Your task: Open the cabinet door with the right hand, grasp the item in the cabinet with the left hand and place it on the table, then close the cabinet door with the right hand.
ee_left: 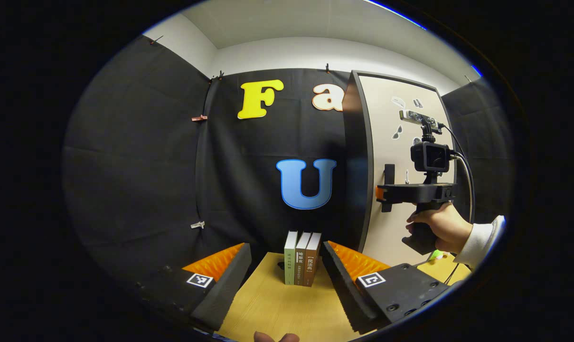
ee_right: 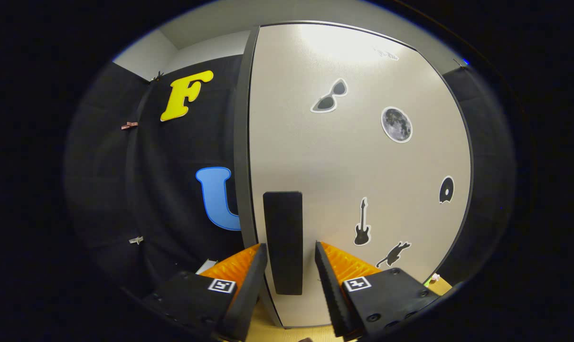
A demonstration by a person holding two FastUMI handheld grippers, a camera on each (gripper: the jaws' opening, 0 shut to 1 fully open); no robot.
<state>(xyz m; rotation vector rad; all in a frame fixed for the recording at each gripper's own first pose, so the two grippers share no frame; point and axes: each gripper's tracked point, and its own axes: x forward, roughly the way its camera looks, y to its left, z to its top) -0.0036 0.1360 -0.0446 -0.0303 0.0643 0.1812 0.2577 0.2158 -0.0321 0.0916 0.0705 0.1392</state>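
In the left gripper view, the left gripper (ee_left: 287, 266) hung over the bench (ee_left: 277, 308) with its fingers spread wide and empty. Beyond them at 12 o'clock, three books (ee_left: 302, 259) stood upright on the bench, side by side. At 2 o'clock a hand (ee_left: 438, 228) held the right gripper (ee_left: 384, 192) up against the door (ee_left: 396, 161).

In the right gripper view, the right gripper (ee_right: 290, 266) had its fingers parted on either side of the handle (ee_right: 283, 237), not visibly pressing it. The door (ee_right: 353, 166) looked shut.
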